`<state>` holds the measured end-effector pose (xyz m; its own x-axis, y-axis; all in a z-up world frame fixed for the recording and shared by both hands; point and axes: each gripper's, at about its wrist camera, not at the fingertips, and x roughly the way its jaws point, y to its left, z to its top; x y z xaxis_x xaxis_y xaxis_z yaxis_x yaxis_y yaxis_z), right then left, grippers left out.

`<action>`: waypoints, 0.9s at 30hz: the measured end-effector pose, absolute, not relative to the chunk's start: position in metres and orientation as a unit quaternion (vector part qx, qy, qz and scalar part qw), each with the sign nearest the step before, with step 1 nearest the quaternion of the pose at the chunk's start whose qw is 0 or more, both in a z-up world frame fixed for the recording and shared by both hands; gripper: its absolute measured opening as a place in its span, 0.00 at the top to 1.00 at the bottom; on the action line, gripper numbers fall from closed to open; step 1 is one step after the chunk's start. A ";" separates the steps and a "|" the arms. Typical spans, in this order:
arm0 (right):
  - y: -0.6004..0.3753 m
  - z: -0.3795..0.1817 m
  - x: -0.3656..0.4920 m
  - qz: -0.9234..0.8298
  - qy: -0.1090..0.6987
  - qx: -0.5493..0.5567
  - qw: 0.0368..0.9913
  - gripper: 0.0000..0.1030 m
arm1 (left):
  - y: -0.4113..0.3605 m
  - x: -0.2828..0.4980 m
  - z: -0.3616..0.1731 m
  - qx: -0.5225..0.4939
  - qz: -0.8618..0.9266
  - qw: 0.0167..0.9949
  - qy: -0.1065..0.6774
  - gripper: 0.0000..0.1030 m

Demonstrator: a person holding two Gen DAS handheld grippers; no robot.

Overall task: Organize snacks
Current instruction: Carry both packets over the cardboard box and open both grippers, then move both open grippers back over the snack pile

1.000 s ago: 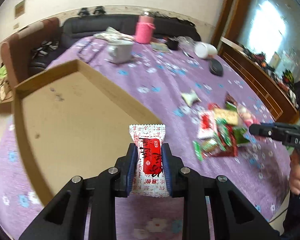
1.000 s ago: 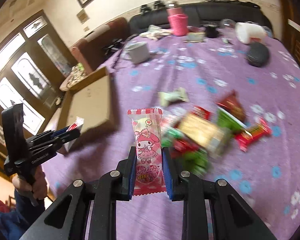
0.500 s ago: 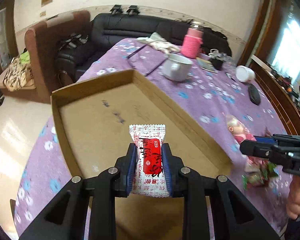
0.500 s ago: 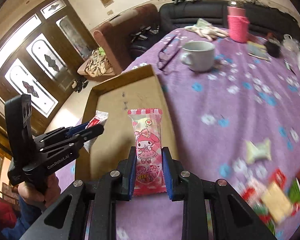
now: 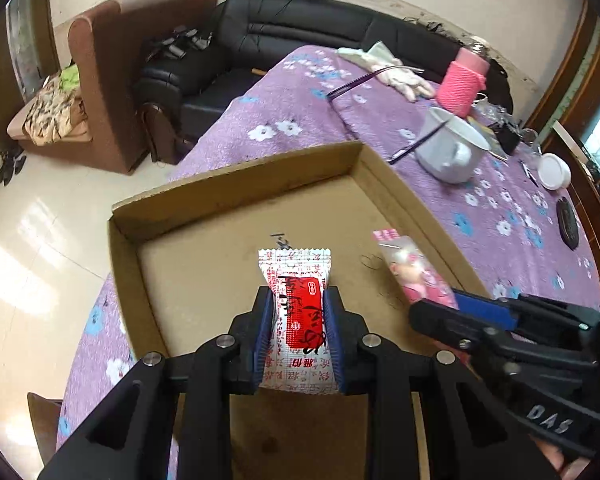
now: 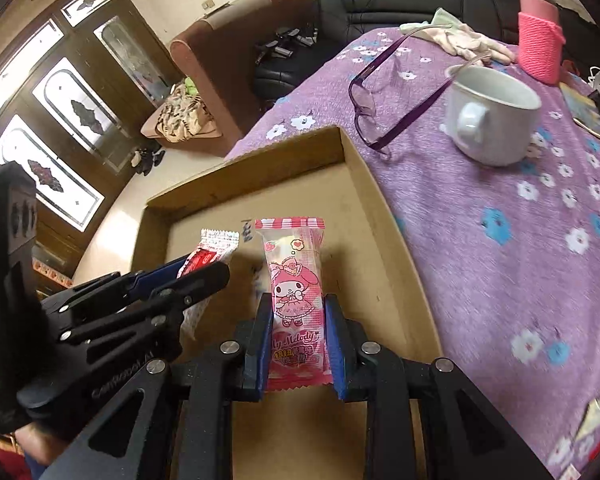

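both tools hover side by side over the cardboard box (image 5: 236,184), likely so each snack drops inside. the left gripper (image 5: 299,334) pinches the white-and-red snack packet (image 5: 298,320); the right gripper (image 6: 296,340) clamps the pink my melody packet (image 6: 296,304). neither packet is released yet.

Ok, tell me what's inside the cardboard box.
The cardboard box shows bare floor with pen marks. No snack lies there. The left tool holds the red-and-white packet, the right tool the pink packet, above it. Tools hide the near floor.
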<state>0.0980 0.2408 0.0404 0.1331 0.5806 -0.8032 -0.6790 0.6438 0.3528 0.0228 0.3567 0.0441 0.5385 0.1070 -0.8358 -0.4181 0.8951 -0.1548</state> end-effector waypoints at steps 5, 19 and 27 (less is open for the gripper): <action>0.260 0.033 0.101 0.416 0.506 -0.068 0.752 0.74 | 0.369 0.028 0.036 -0.185 0.156 0.855 0.459 0.75; 0.227 0.052 0.103 0.429 0.502 -0.022 0.751 0.72 | 0.361 0.002 0.059 -0.199 0.152 0.870 0.425 0.74; 0.167 0.080 0.075 0.349 0.415 -0.107 0.833 0.70 | 0.313 -0.019 0.082 -0.179 0.126 0.894 0.392 0.71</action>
